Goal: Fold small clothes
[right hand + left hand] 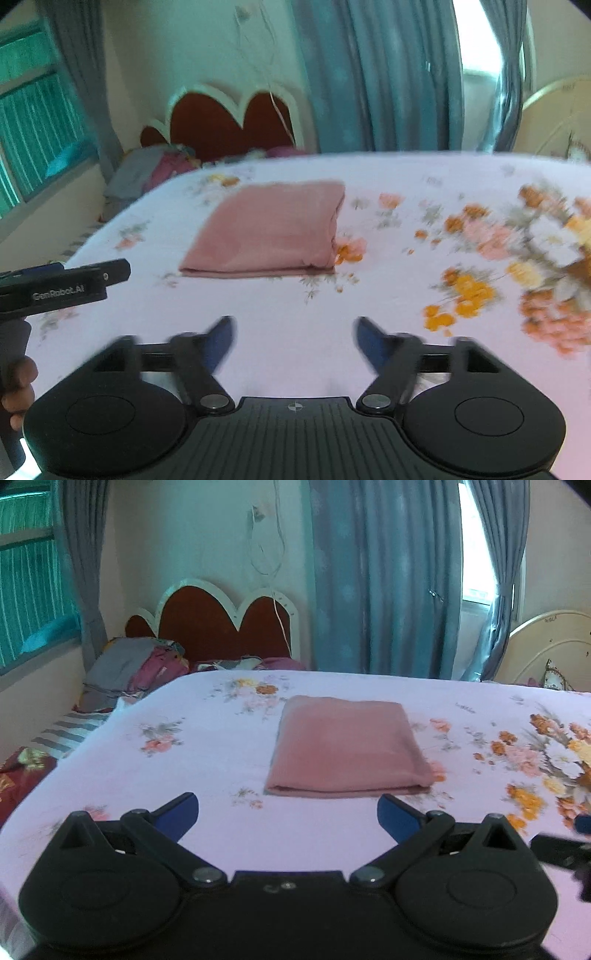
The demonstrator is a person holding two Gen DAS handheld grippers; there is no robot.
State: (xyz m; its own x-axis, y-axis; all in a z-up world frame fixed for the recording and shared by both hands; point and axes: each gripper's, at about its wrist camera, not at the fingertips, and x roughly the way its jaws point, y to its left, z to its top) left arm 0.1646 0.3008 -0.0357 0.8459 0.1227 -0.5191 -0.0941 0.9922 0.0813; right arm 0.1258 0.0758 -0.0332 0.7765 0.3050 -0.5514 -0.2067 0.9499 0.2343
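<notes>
A pink garment [347, 747] lies folded into a flat rectangle on the floral bed sheet [207, 760]. In the right wrist view the pink garment [269, 230] sits left of centre, blurred. My left gripper [288, 812] is open, its blue fingertips [181, 812] spread wide above the sheet, just short of the garment's near edge and apart from it. My right gripper [293, 341] is open too, with nothing between its fingers, and stands back from the garment. The left gripper's black body [62, 284] shows at the right wrist view's left edge, with the hand [18, 387] that holds it.
A heap of clothes and pillows [136, 668] lies at the bed's far left by a red scalloped headboard [221, 627]. Blue-grey curtains [384, 579] hang behind. A second cream headboard [550, 650] stands at the right. The sheet's left edge drops off near a striped cloth [70, 731].
</notes>
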